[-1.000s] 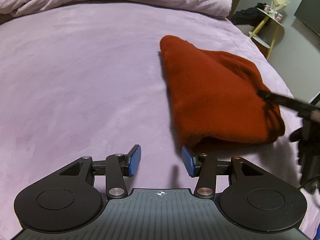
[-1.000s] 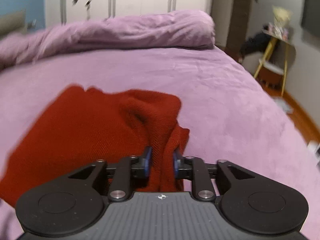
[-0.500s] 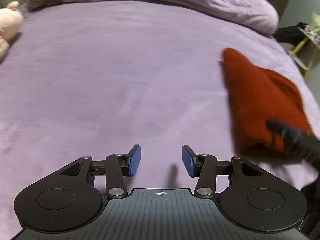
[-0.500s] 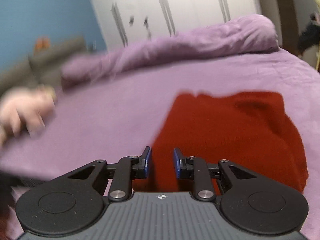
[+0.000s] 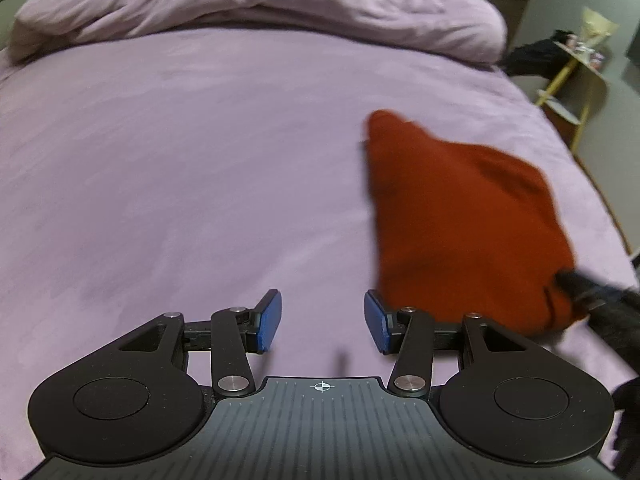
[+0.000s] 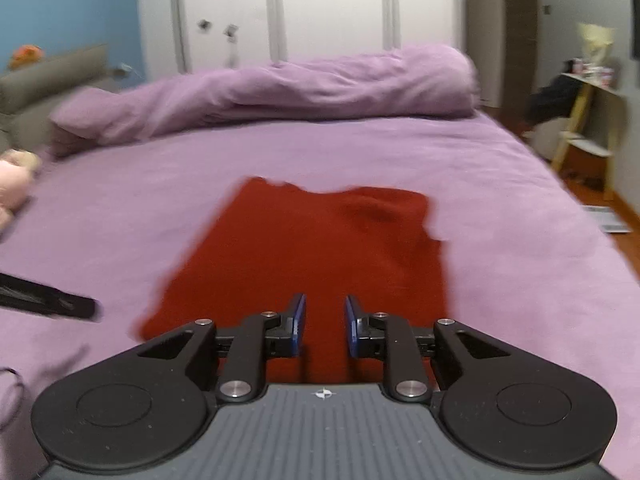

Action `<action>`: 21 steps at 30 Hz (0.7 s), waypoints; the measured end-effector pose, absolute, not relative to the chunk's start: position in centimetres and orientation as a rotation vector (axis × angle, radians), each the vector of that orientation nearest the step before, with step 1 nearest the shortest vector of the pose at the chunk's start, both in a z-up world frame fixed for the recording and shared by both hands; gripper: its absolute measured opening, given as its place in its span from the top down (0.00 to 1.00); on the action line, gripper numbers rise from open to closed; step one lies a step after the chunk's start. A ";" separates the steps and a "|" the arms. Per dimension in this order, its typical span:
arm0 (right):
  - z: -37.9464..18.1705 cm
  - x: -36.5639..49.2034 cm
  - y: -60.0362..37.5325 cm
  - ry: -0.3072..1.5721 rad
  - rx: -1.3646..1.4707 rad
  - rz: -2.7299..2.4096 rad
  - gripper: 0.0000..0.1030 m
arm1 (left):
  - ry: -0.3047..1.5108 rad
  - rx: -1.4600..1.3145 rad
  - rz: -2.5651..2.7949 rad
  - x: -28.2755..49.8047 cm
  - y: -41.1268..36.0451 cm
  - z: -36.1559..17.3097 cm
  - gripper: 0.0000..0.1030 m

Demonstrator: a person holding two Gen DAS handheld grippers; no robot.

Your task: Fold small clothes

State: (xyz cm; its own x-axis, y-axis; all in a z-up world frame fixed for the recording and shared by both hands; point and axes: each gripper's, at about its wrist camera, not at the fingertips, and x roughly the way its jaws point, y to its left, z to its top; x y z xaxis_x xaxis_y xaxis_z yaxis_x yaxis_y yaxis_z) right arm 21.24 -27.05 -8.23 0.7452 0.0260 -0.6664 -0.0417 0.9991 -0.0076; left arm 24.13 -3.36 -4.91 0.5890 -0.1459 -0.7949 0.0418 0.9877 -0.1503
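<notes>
A folded rust-red knit garment (image 5: 460, 216) lies on the purple bed (image 5: 200, 168), to the right in the left wrist view. In the right wrist view the garment (image 6: 316, 248) lies flat straight ahead. My left gripper (image 5: 322, 322) is open and empty over bare sheet, just left of the garment's near edge. My right gripper (image 6: 325, 326) has its jaws apart over the garment's near edge, with nothing between the pads. The right gripper's finger (image 5: 584, 284) shows in the left wrist view at the garment's near right corner.
A bunched purple duvet (image 6: 280, 92) lies across the far end of the bed. A pink plush toy (image 6: 12, 184) sits at the left edge. A yellow-legged side table (image 5: 576, 68) stands off the bed's right side. White wardrobes (image 6: 320, 12) stand behind.
My right gripper has let go of the garment's fold and pulled back. The garment now lies flat. My left gripper swung left, then back towards the garment, staying open.
</notes>
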 end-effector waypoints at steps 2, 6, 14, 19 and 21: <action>-9.7 21.7 -27.8 0.782 -0.077 -0.005 0.87 | 0.933 -0.091 -0.141 24.9 -4.8 -4.7 0.48; -9.0 21.1 -29.6 0.763 0.011 -0.004 0.78 | 0.939 -0.010 -0.158 25.8 -6.7 -5.1 0.47; -8.1 22.1 -34.1 0.713 0.368 0.127 0.59 | 0.965 -0.041 -0.187 27.3 -7.3 -5.7 0.42; -9.7 24.4 -33.0 0.776 0.365 0.162 0.72 | 0.951 -0.010 -0.166 27.5 -7.8 -5.5 0.37; -9.7 24.4 -32.6 0.761 0.338 0.171 0.83 | 0.953 -0.007 -0.162 27.6 -7.8 -5.5 0.36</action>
State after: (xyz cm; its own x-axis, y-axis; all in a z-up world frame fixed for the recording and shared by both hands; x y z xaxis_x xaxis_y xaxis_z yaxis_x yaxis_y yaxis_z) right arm 24.43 -32.61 -9.68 0.7134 0.2722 -0.6457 -0.0301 0.9325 0.3598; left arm 27.57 -7.78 -5.45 0.5682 -0.1412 -0.8107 0.1351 0.9878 -0.0773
